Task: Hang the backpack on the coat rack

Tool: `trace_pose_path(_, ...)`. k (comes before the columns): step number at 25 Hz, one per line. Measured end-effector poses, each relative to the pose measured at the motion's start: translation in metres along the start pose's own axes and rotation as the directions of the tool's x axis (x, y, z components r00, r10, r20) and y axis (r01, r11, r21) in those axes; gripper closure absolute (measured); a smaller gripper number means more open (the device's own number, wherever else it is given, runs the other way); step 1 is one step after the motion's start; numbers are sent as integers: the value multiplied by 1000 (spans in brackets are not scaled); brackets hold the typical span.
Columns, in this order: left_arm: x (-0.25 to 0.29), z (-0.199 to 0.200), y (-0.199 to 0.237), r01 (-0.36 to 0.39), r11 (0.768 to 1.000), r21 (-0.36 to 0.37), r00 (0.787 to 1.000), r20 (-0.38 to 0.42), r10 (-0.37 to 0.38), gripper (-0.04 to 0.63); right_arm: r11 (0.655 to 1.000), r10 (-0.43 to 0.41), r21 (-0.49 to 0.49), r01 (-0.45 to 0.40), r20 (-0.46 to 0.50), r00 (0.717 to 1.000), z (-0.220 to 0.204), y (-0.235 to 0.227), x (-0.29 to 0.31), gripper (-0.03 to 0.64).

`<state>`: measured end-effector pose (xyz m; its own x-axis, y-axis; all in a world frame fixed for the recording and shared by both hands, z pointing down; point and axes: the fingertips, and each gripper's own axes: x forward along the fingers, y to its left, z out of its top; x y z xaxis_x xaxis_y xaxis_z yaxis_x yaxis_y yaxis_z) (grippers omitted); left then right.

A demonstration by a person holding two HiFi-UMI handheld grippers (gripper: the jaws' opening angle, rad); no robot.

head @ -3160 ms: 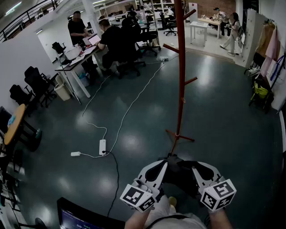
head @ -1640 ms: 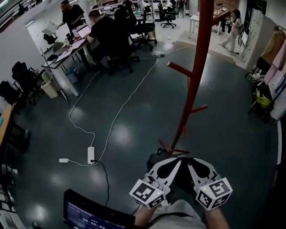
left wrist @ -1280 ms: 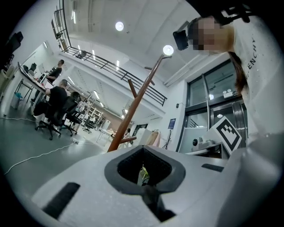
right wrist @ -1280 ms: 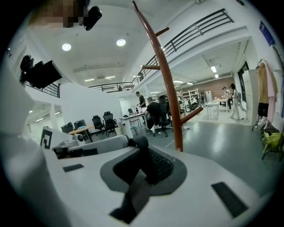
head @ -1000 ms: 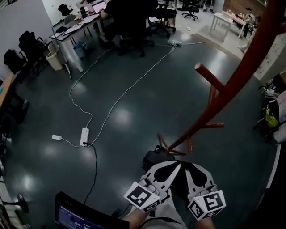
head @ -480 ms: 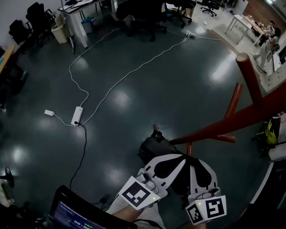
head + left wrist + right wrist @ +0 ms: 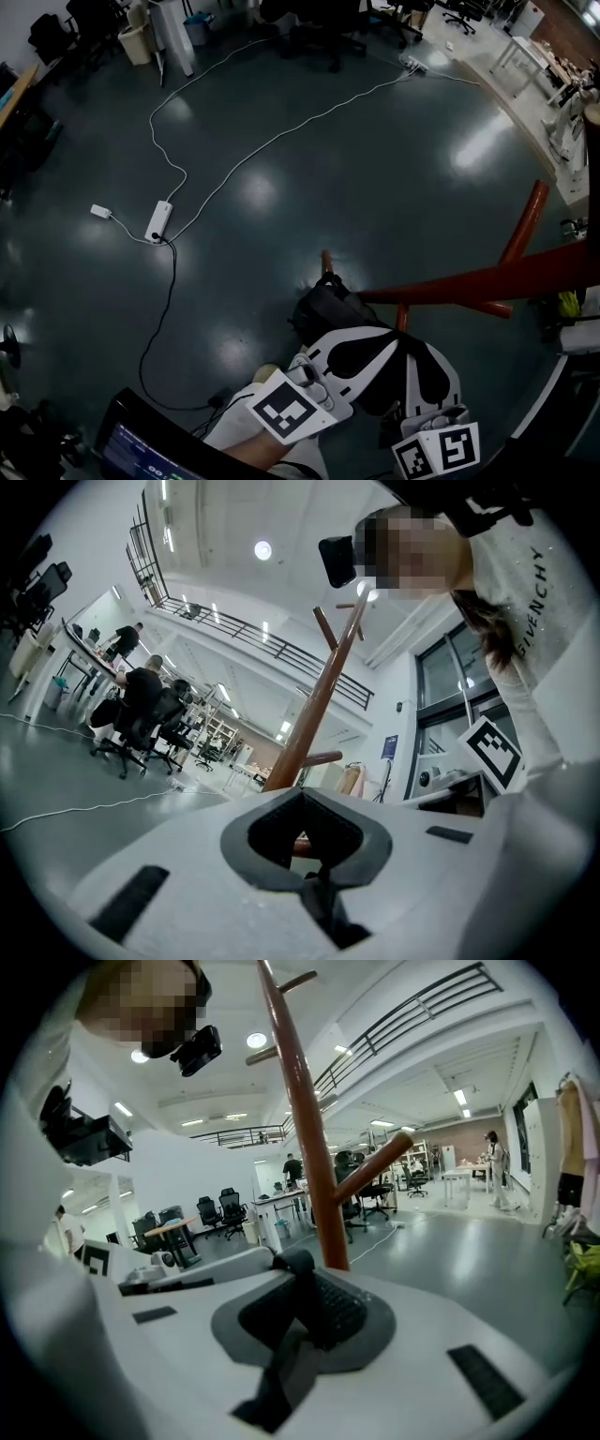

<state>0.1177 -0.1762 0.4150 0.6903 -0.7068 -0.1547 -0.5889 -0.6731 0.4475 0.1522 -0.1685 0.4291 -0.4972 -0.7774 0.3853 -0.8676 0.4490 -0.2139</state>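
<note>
The red-brown coat rack (image 7: 487, 281) slants in from the right of the head view, its pegs pointing up, and its feet stand on the floor by the black backpack (image 7: 319, 314). Both grippers are low in that view, close side by side over the backpack. My left gripper (image 7: 345, 349) is shut, with a thin dark strap (image 7: 323, 911) pinched in its seam. My right gripper (image 7: 424, 361) is shut on a black backpack strap (image 7: 295, 1335). The rack's pole rises just beyond the jaws in the left gripper view (image 7: 314, 700) and the right gripper view (image 7: 300, 1129).
A white power strip (image 7: 159, 220) with long white cables lies on the dark shiny floor at the left. A laptop screen (image 7: 141, 450) shows at the bottom left. Desks, office chairs and seated people (image 7: 141, 700) stand farther off. Coats (image 7: 572, 1129) hang at the far right.
The head view has tipped further down and come closer to the rack, so its pole now crosses the right side. Both grippers stay shut and together over the backpack.
</note>
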Motion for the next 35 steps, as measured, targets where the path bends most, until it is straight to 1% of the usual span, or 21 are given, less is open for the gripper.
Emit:
trace_pose_path(2, 3, -1, -1, 6, 1000, -4, 1000, -1, -6, 586, 1000, -13, 18, 13, -7, 1000, -1, -8, 0, 571)
trace_pose_path(4, 5, -4, 1, -3, 1000, -14, 1000, -7, 3, 586, 1000, -27, 13, 27, -22, 999, -6, -14, 3, 571)
trace_pose_path(7, 7, -8, 7, -25, 999, -24, 1000, -16, 25, 586, 999, -48, -28, 46, -49, 998, -12, -20, 7, 572)
trace_pose_path(10, 6, -13, 13, -43, 999, -18, 999, -24, 42, 586, 996, -62, -68, 56, -76, 995, -23, -23, 10, 572)
trace_pose_path(13, 5, -16, 18, -52, 999, -15, 998, -31, 52, 586, 995, -70, -83, 63, -93, 993, -30, -27, 16, 571)
trace_pose_path(17, 2, -17, 23, -61, 998, -20, 998, -34, 60, 586, 987, -79, -145, 63, -112, 991, -33, -25, 24, 571)
trace_pose_path(21, 1, -19, 24, -69, 997, -22, 997, -40, 68, 586, 983, -78, -172, 57, -118, 990, -37, -29, 26, 571)
trace_pose_path(25, 1, -22, 24, -74, 997, -20, 996, -42, 73, 586, 980, -54, -199, 24, -148, 987, -44, -27, 31, 571)
trace_pose_path(28, 1, -22, 22, -76, 997, -23, 996, -42, 75, 586, 980, -53, -197, 19, -169, 984, -47, -30, 33, 568)
trace_pose_path(31, 1, -23, 22, -81, 996, -25, 996, -44, 80, 586, 981, -49, -194, 16, -162, 986, -42, -33, 33, 566)
trace_pose_path(35, 0, -22, 21, -81, 997, -17, 996, -40, 80, 586, 979, -14, -203, -23, -181, 983, -49, -25, 32, 566)
